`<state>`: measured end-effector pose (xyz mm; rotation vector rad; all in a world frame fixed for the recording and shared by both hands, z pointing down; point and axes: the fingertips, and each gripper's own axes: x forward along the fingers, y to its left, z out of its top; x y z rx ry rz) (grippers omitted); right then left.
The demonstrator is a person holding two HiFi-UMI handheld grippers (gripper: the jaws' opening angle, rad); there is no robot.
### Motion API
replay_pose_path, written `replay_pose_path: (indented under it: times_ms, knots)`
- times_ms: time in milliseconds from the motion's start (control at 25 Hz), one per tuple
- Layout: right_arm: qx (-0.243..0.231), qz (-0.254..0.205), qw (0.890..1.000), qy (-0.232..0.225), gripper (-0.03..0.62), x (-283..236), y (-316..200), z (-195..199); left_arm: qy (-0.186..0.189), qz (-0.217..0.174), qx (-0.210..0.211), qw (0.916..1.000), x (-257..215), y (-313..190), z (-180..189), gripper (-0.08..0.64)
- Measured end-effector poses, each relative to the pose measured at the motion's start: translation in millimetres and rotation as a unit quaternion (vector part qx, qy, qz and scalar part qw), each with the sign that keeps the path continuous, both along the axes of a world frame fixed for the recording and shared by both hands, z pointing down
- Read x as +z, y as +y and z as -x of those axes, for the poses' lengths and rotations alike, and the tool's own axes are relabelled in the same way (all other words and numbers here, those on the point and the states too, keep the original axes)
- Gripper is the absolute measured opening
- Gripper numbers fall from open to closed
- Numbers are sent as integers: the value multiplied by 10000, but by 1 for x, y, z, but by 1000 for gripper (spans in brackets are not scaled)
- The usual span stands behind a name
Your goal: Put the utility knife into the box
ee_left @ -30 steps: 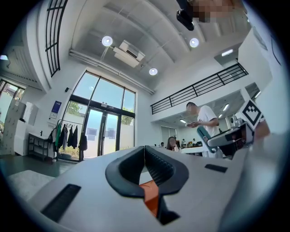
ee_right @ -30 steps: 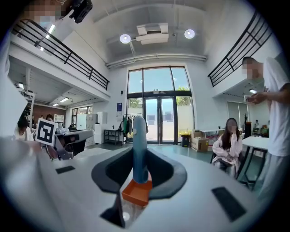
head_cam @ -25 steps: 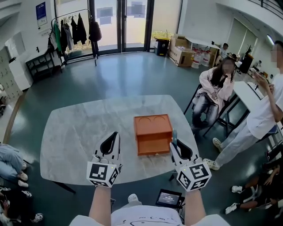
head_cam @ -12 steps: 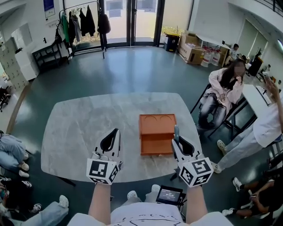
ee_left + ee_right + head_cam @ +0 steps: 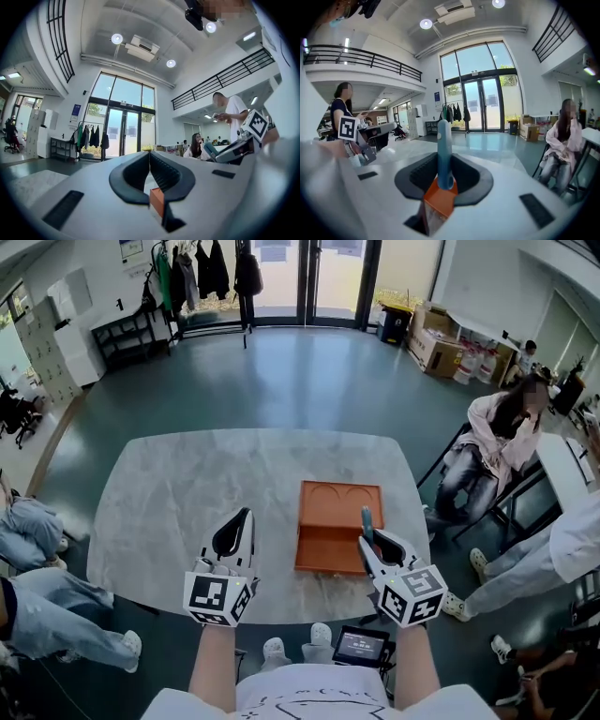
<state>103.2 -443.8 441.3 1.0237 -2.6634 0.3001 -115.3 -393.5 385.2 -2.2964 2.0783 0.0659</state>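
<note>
An orange box [image 5: 337, 527] lies open on the marble table [image 5: 187, 493], its lid folded back toward the far side. My right gripper [image 5: 368, 538] hovers at the box's near right corner, shut on a blue utility knife [image 5: 367, 521] that sticks up and forward from its jaws. In the right gripper view the knife [image 5: 444, 150] stands upright between the black pads [image 5: 423, 176]. My left gripper [image 5: 242, 523] hangs over the table left of the box, jaws together and nothing in them [image 5: 150, 161].
A seated person [image 5: 502, 442] and a standing one [image 5: 581, 545] are to the right of the table. Legs of other people [image 5: 37, 596] show at the left. A small screen [image 5: 359, 646] sits below the table's near edge. Bare table lies left of the box.
The head view has shifted, so table and box sit a little further right and higher. Both grippers keep their places near the front edge, the knife still held by the right one.
</note>
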Motion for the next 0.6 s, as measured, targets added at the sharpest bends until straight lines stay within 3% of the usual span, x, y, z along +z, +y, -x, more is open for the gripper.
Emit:
replay_pose_path:
  times_ms: [280, 600]
  knots:
    - [-525, 515, 9971, 193, 104, 33, -17, 4, 31, 151, -228, 9996, 13, -14, -7, 15]
    - [-1045, 1167, 9861, 547, 104, 71, -26, 8, 11, 290, -461, 9985, 19, -23, -9, 15]
